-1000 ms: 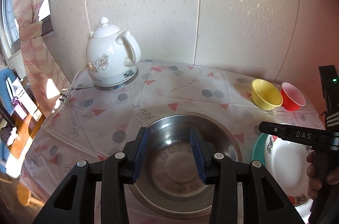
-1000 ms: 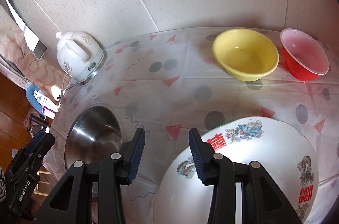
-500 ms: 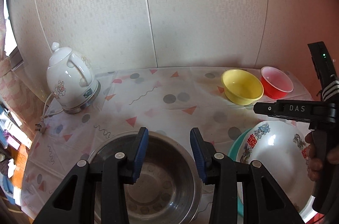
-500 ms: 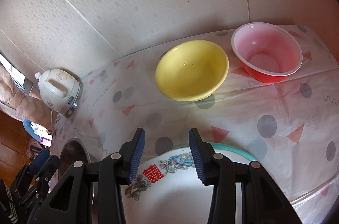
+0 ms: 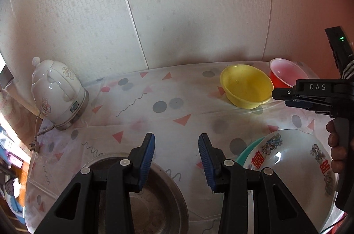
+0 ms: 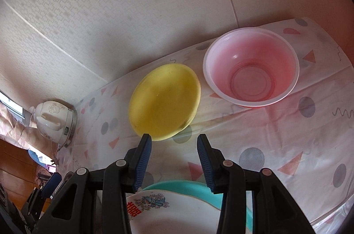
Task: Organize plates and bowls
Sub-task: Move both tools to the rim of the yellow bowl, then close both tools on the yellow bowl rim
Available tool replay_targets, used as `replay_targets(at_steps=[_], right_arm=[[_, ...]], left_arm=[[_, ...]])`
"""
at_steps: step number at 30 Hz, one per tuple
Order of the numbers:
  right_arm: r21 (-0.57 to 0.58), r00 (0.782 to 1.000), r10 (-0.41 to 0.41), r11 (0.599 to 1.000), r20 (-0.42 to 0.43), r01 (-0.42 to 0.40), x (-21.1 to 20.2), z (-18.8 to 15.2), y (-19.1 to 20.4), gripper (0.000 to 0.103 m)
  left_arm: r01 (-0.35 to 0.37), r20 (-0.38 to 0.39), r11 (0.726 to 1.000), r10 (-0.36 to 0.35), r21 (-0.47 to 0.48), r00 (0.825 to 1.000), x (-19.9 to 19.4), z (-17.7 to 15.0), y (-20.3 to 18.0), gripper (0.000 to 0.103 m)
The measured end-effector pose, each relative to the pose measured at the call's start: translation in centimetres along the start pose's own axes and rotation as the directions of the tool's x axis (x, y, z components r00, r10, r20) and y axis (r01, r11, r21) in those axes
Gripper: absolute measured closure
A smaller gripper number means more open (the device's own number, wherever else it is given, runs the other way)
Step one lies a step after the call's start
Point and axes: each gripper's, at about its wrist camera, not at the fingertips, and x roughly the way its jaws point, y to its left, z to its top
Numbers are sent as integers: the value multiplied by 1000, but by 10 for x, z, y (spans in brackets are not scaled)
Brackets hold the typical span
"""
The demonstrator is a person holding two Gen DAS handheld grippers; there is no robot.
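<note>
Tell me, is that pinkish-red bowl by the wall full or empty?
Empty. The red bowl stands upright, and its bare ringed bottom shows clearly through the open top.

Black plastic left gripper at lower centre: angular struts, round silver screws, ribbed blue fingers. Same build on the right gripper. At right edge of left view, white "DAS" lettering, green light, braided strap.
</note>
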Motion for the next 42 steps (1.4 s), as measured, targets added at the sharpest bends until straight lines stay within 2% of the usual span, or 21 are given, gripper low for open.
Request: replay_targets(at_steps=[12,16,20,27,29,31,34,35,36,37,38,42], right_arm=[[36,1000,21,999,-4,-21,6,14,-17,60],[47,1000,28,999,-9,-27,12,19,-19,60],[39,999,33,999,-11,-32,16,24,-19,60],[23,998,37,999,-45,-36,27,30,-19,60],[14,998,30,999,-56,-30,31,30,-17,64],[8,997,21,1000,-70,-21,36,30,-16,66],[-3,996,3,1000,-91,-3,43,31,-14,68],[-10,995,-8,1000,-97,7,45,32,-13,72],[-20,995,-23,1000,-98,21,47,32,-11,78],[-29,995,-26,999,-99,24,48,33,-10,80],[-39,995,-29,999,-100,25,49,34,-8,83],[-94,992,-61,994,-112,50,52,36,2,85]], left_arm=[[10,-47,999,-8,42,999,29,18,-18,60],[55,-90,998,-54,11,994,47,34,-19,60],[107,-132,992,-115,-64,985,68,55,-15,60],[206,-138,969,-225,-139,964,98,82,-21,60],[232,-148,962,-253,-147,956,108,85,-25,61],[249,-159,956,-272,-154,949,118,88,-29,65],[287,-185,942,-318,-173,930,135,94,-33,66],[290,-197,940,-324,-180,925,140,94,-35,66],[304,-206,935,-339,-184,918,145,95,-37,72],[317,-215,931,-351,-179,911,149,95,-40,77],[317,-224,933,-350,-171,909,154,95,-42,90],[324,-205,927,-359,-186,910,154,94,-40,93]])
